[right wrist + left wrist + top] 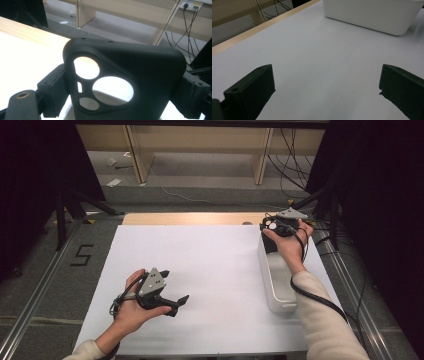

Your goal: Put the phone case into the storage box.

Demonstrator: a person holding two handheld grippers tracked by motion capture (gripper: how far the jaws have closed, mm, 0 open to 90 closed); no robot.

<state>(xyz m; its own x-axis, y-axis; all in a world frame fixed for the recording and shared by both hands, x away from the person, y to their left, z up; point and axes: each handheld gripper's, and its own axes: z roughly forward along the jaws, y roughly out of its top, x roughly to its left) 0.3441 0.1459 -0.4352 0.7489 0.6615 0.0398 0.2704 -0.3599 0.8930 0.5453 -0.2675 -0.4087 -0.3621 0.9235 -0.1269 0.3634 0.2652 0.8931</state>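
Nearest to us, the left gripper (172,290) idles on the white table cover (210,270), well to the left of the white bin (277,280), its jaws spread wide with nothing between them, apparently parked so it stays out of the way. The left gripper view confirms it: bare sheet between the two black jaws, the bin's wall across the table. Farther off, at the bin's far end, the right gripper (274,227) pinches a black phone case (120,82) by its two long sides, jaws set wide to span it (a grip across the width looks the steadiest one). The case hangs over the bin's far end, upright, its long axis running from the bin up, camera cut-outs at the top, seemingly poised to go in or come out.
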